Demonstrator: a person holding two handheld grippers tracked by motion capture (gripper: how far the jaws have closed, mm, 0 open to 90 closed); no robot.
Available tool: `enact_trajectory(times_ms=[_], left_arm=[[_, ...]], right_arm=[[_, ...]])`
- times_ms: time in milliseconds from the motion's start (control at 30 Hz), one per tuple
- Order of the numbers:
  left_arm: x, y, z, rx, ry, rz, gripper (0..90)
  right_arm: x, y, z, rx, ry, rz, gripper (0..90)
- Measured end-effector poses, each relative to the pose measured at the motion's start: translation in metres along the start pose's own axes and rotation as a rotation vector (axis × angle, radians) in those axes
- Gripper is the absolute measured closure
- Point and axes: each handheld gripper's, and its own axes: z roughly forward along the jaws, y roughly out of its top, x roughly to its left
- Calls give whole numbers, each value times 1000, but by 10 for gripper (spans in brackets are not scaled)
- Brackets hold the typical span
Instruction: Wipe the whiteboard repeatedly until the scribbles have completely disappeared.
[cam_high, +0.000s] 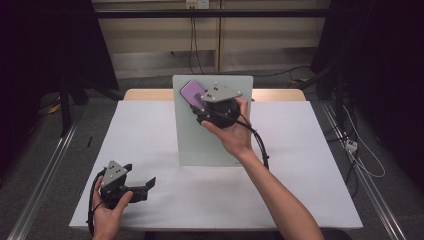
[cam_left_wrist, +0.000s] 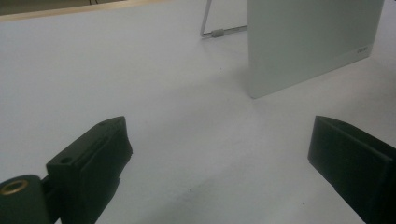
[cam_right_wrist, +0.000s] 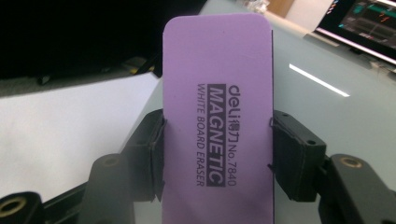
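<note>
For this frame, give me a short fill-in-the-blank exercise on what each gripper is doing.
1. The right gripper is shut on a purple whiteboard ____.
2. The eraser is held against the upright pale green ____.
3. The left gripper, low over the white table, has its fingers ____.

Missing words: eraser; board; open

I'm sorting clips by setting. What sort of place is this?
Probably a lab recording station: a white-covered table ringed by dark curtains, loose cables on the floor, and a monitor nearby.
</note>
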Motion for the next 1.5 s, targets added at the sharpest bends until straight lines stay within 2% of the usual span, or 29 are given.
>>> enact_trajectory(times_ms=[67, 167, 333, 500, 667, 833, 967, 1200, 1333, 1500], left_arm=[[0, 0, 0, 0, -2, 2, 54], [0, 0, 1, 1, -1, 2, 55], [-1, 1, 1, 0, -2, 7, 54], [-1, 1, 1, 1, -2, 5, 55], [-1, 1, 1, 6, -2, 18, 54], [-1, 1, 1, 2, -3, 12, 54], [0, 0, 0, -2, 0, 7, 54], [0, 0, -1, -4, 1, 6, 55], [0, 1, 0, -5, -2, 5, 54], [0, 0, 0, -2, -4, 9, 54]], right_arm=[[-4, 6, -3, -6, -26, -13, 416], [-6, 11, -2, -4, -37, -22, 416], [8, 7, 8, 22, -27, -60, 417], [25, -3, 18, 42, 5, -78, 417], [39, -13, 26, 57, 61, -69, 416], [49, -17, 34, 68, 99, -62, 416], [45, -13, 33, 61, 110, -48, 416], [25, 9, 24, 22, 38, -45, 416], [13, 18, 19, 3, 12, -23, 416], [6, 26, 14, -16, -14, -19, 416]])
